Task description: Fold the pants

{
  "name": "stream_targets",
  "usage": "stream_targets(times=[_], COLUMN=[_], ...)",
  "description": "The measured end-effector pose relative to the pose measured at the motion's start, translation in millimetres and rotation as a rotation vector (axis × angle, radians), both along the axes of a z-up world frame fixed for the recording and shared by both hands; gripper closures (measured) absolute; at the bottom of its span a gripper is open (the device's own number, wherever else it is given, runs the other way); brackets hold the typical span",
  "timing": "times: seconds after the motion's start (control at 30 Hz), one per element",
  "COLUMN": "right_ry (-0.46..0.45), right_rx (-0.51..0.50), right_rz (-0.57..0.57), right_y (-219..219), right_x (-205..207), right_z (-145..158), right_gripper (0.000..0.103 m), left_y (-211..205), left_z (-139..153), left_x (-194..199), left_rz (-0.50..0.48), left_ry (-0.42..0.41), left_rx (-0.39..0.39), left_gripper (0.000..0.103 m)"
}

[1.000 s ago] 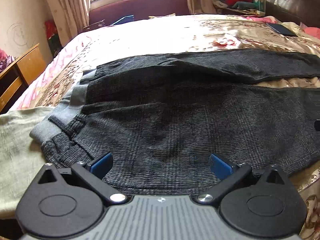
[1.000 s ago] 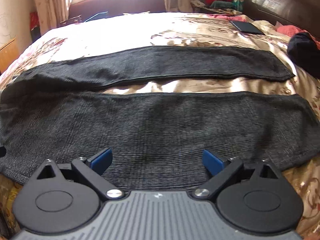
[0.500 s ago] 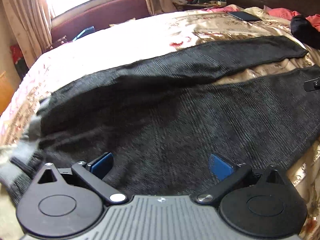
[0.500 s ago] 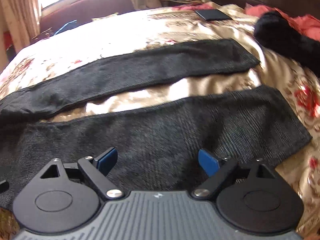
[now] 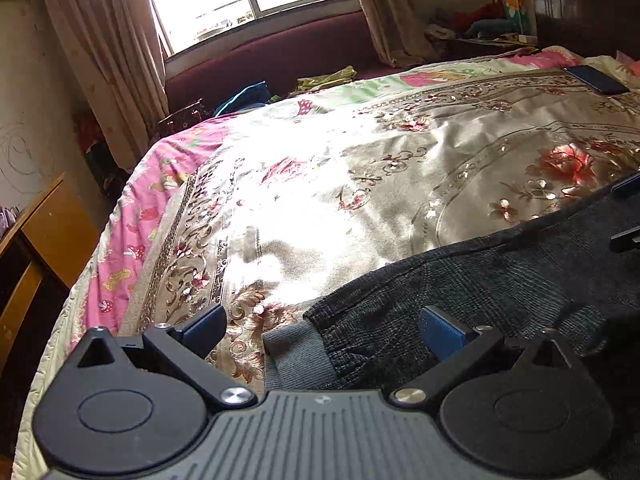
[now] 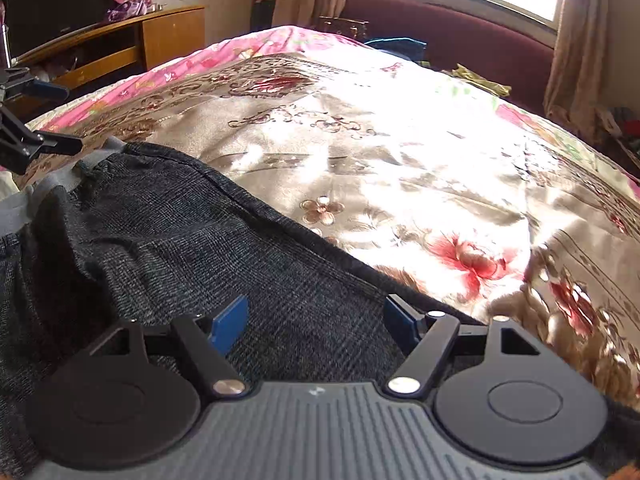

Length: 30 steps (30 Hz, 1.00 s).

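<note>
the dark gray pants lie on the flowery bed cover, with their far edge lying across the shiny cloth. the left gripper is over the light gray waistband, and its blue pads stand wide apart with nothing pinched. the right gripper is over the far edge of the pants. its pads have just been closing in, but they are still apart, with pants cloth under the gap.

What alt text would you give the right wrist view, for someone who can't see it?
The right gripper, jaws open and just narrowing, hovers over dark grey pants lying on a floral bedspread. The left gripper shows at the left edge near the pants' waistband.
</note>
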State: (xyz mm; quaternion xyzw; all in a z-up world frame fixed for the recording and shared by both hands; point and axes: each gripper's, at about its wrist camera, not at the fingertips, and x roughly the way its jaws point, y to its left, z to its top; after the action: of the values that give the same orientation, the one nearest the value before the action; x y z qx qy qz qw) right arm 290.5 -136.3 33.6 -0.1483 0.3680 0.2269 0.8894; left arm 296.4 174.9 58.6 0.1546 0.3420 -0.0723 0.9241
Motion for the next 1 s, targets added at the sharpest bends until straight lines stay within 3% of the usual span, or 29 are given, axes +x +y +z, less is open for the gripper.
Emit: stream_targets(times=[0.2,0.47,0.6,0.63,0.67,0.73,0.8,0.87,0.9,0.93,1.0], right_ry=[0.052,0.078,0.119,0.116,0.113,0.118,0.138,0.131,0.119,0.111,0.078], right_rx=[-0.028,-0.068,-0.027,-0.021,-0.014,0.003,0.012,-0.025,-0.05,-0.06,-0.05], right_rz=[0.093,0.135,0.105,0.1,0.098,0.108,0.124,0.124,0.126,0.126,0.114], right_y=[36.8,50.0,43.3,42.4,41.7,42.2,47.2,54.3,58.4,59.8,58.6], right_x=[68.6,83.8,87.3,86.7,85.5,81.9,77.8,74.7,71.6,69.3,62.0], right_z=[-33.3,-42.8,-45.4,-46.2,-46.8,-46.0,-41.4,-37.5,-34.1,-30.3,-15.7], right_gripper=[0.028,0.026,0.026,0.026,0.028,0.044,0.086,0.094,0.099,0.1,0.1], left_y=[32.1,45.7,43.3,41.1,39.1,36.5,36.0,37.6,39.0,40.2,45.6], left_z=[-46.2,-61.5,-62.1,-59.8,-57.7,-55.7,-53.8,-48.0,-44.3,-40.9,-31.4], left_x=[40.3,58.2,61.0,59.0,57.3,56.2,56.0,52.9,50.8,48.8,44.9], left_rz=[0.012,0.026,0.018,-0.003,-0.022,-0.02,-0.012,0.001,0.004,0.011,0.018], left_ry=[0.113,0.188,0.202,0.196,0.194,0.187,0.18,0.164,0.153,0.142,0.134], left_rx=[-0.052,-0.157,-0.18,-0.186,-0.193,-0.173,-0.168,-0.175,-0.183,-0.181,-0.195], left_gripper=[0.0,0.0,0.0,0.012,0.018,0.023,0.028,0.036,0.043,0.06,0.068])
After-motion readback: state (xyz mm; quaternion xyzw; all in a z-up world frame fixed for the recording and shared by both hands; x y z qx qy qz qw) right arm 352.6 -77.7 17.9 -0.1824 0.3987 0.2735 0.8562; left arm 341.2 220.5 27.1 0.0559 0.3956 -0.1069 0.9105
